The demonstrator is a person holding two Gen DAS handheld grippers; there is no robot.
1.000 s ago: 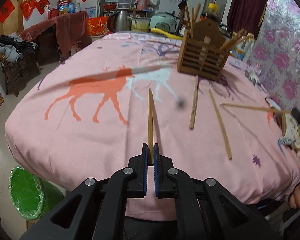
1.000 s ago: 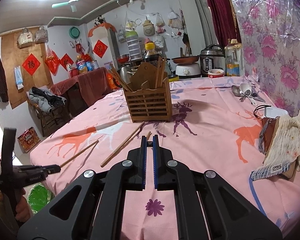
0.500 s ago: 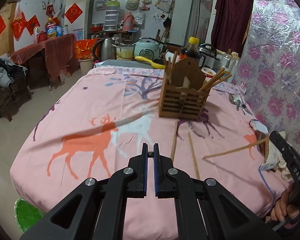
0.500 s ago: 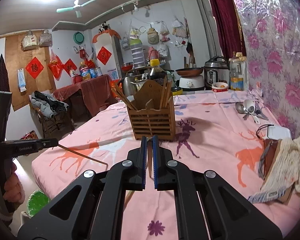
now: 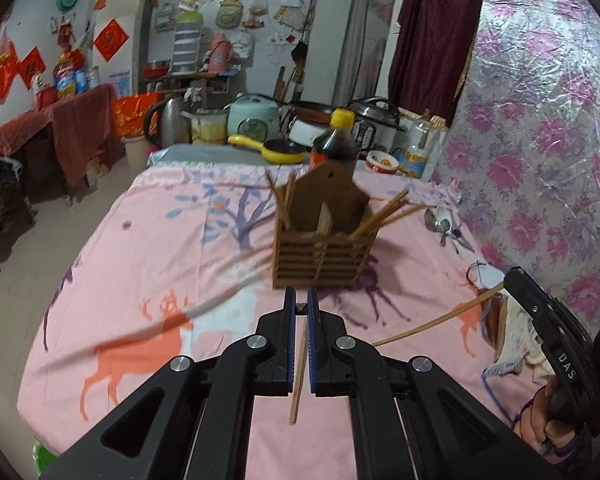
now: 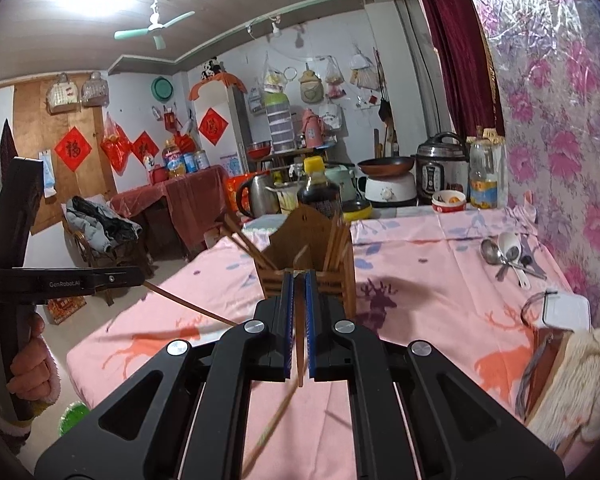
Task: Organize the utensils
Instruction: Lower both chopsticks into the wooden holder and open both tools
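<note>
Holder (image 5: 322, 256) ahead of left claw (image 5: 299, 309): base hidden behind fingertips, contents too blurred to count. Chopstick (image 6: 298, 344) in right claw (image 6: 299, 278): tip hidden by pads. Left of it, hand (image 6: 30, 364) cut by frame edge.

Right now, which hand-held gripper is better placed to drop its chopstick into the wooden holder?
Right, marginally. Both are shut on a chopstick, but the right hand-held gripper sits at the holder's rim, while the left hand-held gripper is lower, at its base.
</note>
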